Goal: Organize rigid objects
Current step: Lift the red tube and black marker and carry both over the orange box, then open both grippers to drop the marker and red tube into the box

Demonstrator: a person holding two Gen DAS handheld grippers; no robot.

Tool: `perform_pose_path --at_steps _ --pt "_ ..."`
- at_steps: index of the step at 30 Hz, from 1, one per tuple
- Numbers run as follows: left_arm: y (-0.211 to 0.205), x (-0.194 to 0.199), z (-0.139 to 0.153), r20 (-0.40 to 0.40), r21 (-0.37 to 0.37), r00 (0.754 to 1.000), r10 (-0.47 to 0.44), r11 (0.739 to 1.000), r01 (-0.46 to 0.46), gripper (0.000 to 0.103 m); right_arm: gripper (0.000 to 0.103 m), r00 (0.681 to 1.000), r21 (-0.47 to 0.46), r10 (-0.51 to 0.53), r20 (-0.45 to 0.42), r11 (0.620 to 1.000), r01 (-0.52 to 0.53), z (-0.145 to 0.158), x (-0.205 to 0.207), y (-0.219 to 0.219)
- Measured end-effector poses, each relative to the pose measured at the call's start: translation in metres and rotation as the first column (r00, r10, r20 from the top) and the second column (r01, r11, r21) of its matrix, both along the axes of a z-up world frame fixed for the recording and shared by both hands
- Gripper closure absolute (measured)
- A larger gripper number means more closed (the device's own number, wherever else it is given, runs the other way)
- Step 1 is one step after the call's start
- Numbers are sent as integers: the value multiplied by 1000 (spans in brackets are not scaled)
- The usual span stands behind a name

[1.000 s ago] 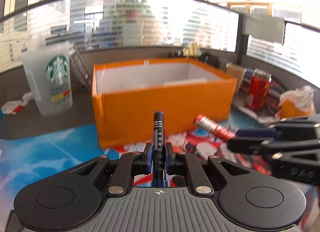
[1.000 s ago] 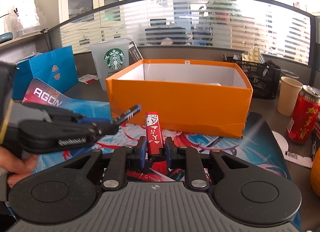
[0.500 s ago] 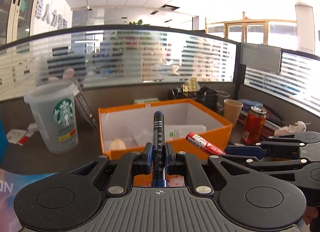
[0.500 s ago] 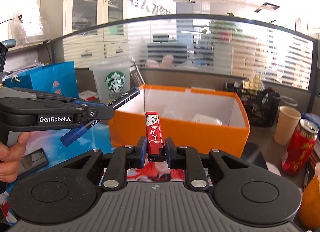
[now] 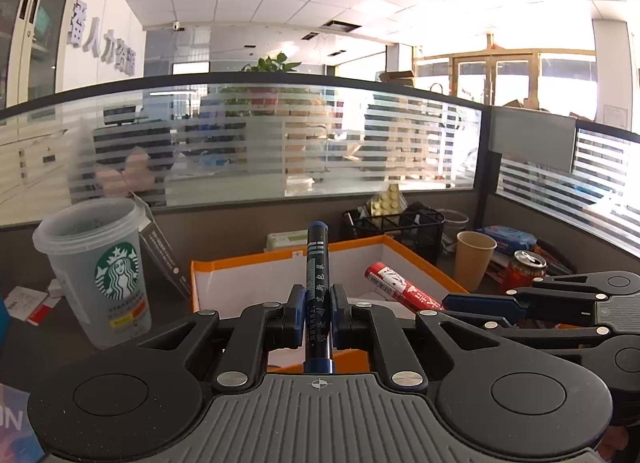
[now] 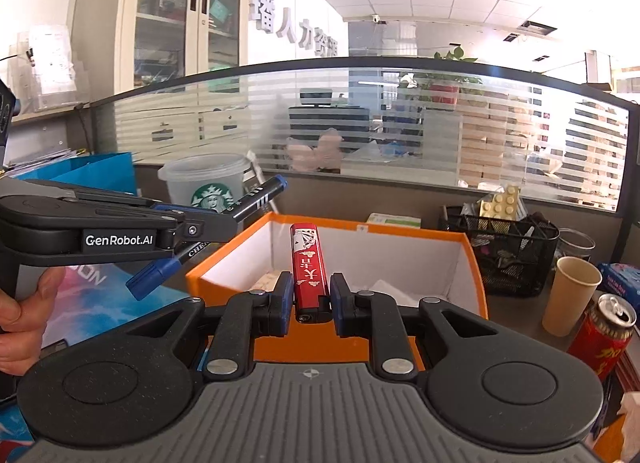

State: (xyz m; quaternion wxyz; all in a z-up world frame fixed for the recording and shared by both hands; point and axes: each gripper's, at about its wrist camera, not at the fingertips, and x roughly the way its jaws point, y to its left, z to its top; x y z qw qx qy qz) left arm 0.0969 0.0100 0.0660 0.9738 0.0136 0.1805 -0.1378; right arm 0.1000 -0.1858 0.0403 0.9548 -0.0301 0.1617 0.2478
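Observation:
My left gripper is shut on a dark blue marker that points forward and up, held in the air at the near edge of an open orange box. My right gripper is shut on a red lighter, held just above the near wall of the same orange box. The lighter also shows in the left wrist view, and the marker shows in the right wrist view. White items lie inside the box, partly hidden.
A Starbucks cup stands left of the box. A paper cup, a red can and a black mesh organiser are to the right. A blue bag is at the left.
Both grippers have risen from the mat with the marker and the lighter and moved forward to the box's near edge. Both stayed shut.

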Motion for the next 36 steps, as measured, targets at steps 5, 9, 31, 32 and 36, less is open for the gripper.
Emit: perform_pose_path --at_steps 5,9,31,32,36 --pt "0 16 3 -2 3 1000 3 1000 -3 92 85 1000 2 -20 7 1000 20 8 17 -5" --pt "1 35 7 -5 8 1000 7 1000 -7 92 85 999 0 -31 14 1000 31 16 34 -7" --pt "-8 147 -63 -294 46 956 22 999 -9 92 85 985 -143 -19 -171 990 -6 -21 146 20" --pt "-9 148 -65 -299 53 954 22 999 -7 92 85 983 -154 -20 -182 988 -8 -24 150 20" --pt "-11 155 -71 -330 70 944 23 998 1 92 85 976 -216 -29 -217 976 -19 -35 160 28"
